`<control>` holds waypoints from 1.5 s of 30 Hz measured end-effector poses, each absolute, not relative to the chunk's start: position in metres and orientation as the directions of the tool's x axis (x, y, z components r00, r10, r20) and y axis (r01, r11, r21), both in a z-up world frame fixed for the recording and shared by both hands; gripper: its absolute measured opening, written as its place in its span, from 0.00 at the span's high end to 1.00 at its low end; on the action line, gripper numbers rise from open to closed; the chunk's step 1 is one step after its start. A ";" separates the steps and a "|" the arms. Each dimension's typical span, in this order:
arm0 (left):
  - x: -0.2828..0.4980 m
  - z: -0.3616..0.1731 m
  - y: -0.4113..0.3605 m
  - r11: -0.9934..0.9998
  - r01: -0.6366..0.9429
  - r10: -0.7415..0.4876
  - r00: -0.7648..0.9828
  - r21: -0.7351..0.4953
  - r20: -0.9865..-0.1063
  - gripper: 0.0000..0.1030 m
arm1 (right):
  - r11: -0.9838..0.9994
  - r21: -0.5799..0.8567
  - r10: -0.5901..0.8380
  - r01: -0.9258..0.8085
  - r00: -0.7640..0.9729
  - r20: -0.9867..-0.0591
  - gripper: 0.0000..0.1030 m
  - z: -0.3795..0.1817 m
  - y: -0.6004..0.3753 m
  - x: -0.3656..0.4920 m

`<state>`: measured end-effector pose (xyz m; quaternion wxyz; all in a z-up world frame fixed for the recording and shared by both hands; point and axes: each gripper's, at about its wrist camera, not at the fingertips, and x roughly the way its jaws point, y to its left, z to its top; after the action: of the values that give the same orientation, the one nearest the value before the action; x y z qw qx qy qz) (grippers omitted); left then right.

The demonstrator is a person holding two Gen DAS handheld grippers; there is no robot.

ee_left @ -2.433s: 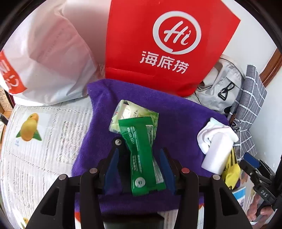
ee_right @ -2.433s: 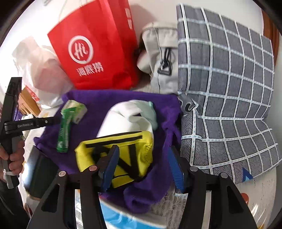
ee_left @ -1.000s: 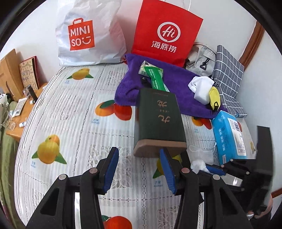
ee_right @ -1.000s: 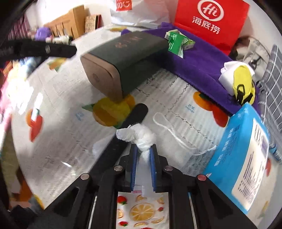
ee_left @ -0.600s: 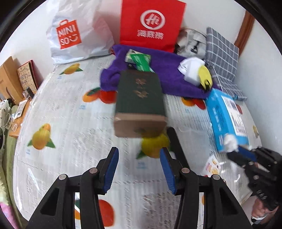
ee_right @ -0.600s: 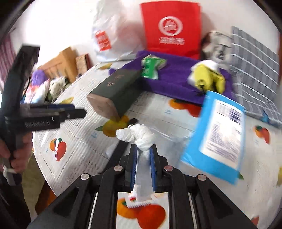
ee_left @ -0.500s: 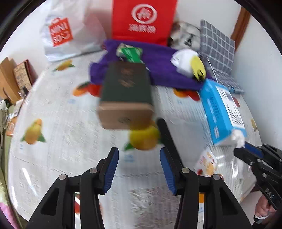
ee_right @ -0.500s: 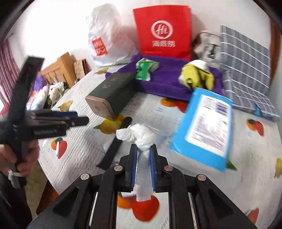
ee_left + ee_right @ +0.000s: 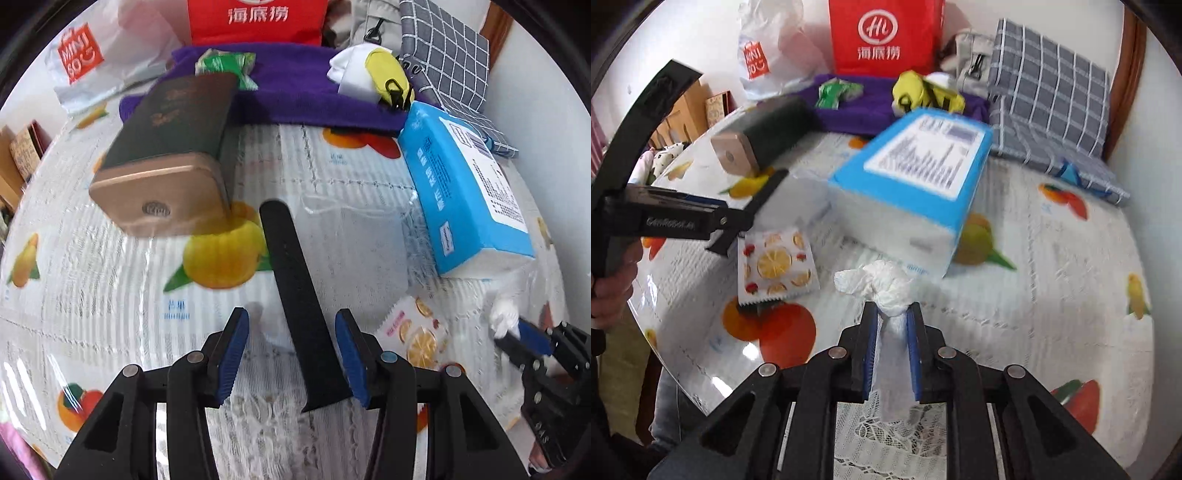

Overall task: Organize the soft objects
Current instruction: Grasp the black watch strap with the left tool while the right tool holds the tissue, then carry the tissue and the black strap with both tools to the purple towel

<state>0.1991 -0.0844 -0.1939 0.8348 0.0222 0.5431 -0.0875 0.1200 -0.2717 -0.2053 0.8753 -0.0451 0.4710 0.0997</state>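
**Tissue pinched in the right claw, strap lined up under the left**

The right claw [image 9: 891,314] is clamped on a crumpled white tissue [image 9: 875,282], its jaws having just eased slightly apart while the wad still sits pinched between the pads, bulging out past the tips. It hangs clear above the fruit-print table cover [image 9: 1052,295], probably so it can be carried without dragging.

The left claw [image 9: 291,354] stands half open and empty. A black strap [image 9: 295,302] lies flat between its blue pads, touching neither; the claw seems aligned for a pick.

Just right of the left claw lies a small fruit-print packet [image 9: 413,332]. Farther ahead to the right sits a blue tissue pack [image 9: 461,184], to the left a dark green box [image 9: 173,147]. Open cover lies between them. Beyond, a purple towel [image 9: 295,92] holds a green packet [image 9: 225,64] and a yellow pouch [image 9: 388,74], likely the gathering spot.
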 end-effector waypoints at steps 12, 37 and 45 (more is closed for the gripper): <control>0.202 -0.193 -0.083 0.981 0.188 -0.127 0.414 -0.052 -0.901 0.81 | 0.975 0.101 0.199 -0.199 0.570 -0.797 0.81 -0.225 -0.284 0.122; 0.195 -0.200 -0.054 0.982 0.190 -0.095 0.442 -0.011 -0.892 0.60 | 0.970 0.178 0.242 -0.167 0.564 -0.789 0.72 -0.224 -0.283 0.127; 0.195 -0.197 -0.046 0.977 0.205 -0.150 0.449 -0.062 -0.881 0.80 | 0.977 0.142 0.207 -0.159 0.560 -0.802 0.85 -0.222 -0.274 0.129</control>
<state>0.1946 -0.0460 -0.1965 0.8507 0.0267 0.5146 -0.1042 0.1292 -0.2735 -0.2222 0.8828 0.0265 0.4573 0.1038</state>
